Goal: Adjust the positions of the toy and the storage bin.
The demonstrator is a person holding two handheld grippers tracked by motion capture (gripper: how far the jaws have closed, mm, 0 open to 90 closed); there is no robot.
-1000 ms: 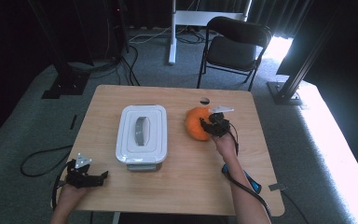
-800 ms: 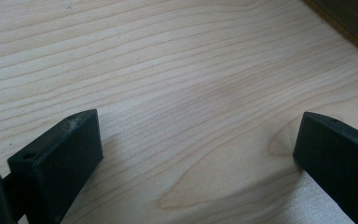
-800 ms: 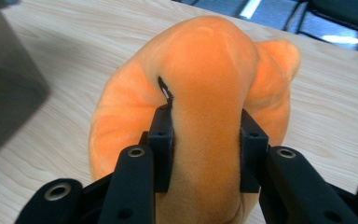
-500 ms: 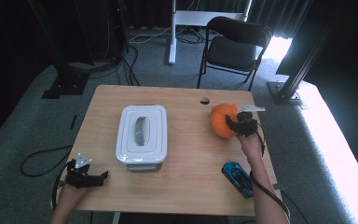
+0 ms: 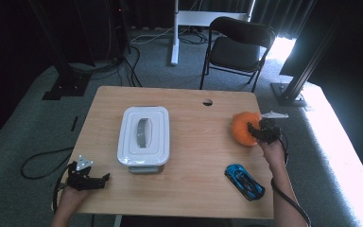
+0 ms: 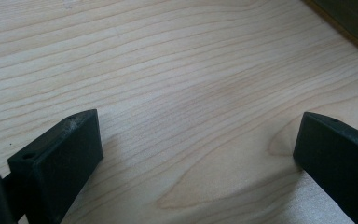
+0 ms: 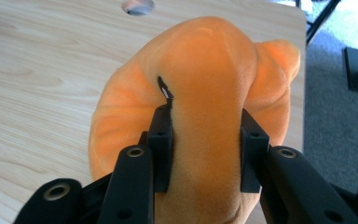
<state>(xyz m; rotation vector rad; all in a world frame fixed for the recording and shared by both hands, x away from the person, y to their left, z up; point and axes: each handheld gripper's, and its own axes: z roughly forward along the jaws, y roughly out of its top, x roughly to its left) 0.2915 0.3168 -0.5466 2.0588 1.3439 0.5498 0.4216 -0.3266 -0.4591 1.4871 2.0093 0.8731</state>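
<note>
Right hand-held gripper (image 5: 256,131) clamped on orange plush toy (image 5: 242,127) near table (image 5: 194,189) right edge; left hand-held gripper (image 5: 98,180) wide open, empty.

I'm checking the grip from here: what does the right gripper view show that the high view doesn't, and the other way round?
Right gripper view: the gripper pads pressing into a fold of the orange plush toy, up close. High view: the white lidded box, the blue toy car and the left gripper at the near left. Both: the toy, the wooden table and its round hole.
</note>
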